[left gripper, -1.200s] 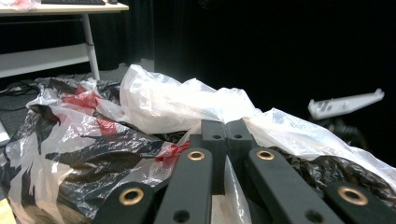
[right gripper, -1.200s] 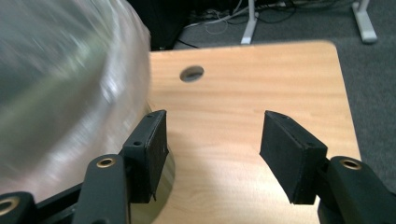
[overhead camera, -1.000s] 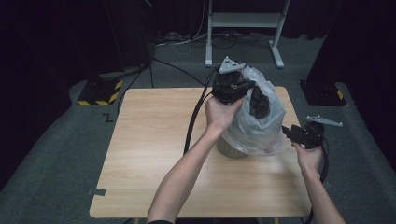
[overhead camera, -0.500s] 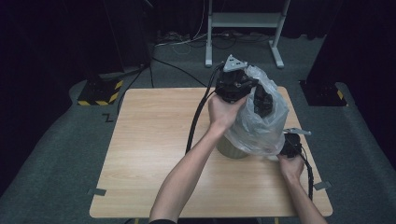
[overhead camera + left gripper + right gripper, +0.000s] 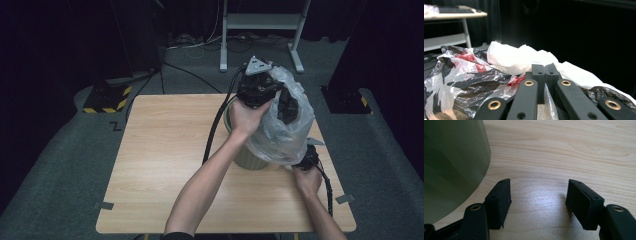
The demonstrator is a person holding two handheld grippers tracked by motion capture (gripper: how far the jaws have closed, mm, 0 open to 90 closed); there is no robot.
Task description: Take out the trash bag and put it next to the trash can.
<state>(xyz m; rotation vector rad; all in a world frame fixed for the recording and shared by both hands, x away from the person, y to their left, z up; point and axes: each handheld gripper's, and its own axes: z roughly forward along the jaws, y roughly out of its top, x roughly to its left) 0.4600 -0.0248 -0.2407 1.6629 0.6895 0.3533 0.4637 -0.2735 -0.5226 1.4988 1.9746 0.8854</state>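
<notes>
Bag being lifted out of a bin on the counter (image 5: pixel 165 165)

The green bin (image 5: pixel 252 159) is stiff and light and may tip; best held low on its wall. The plastic bag (image 5: pixel 285 132) in it is thin, soft, slippery and easily torn, so take it by bunched film at the top. The left tool (image 5: pixel 545 75) is clamped on that film above the bin; the right tool (image 5: pixel 537 202) stands wide and empty on the counter, its jaws having just been opening, just beside the bin's foot
</notes>
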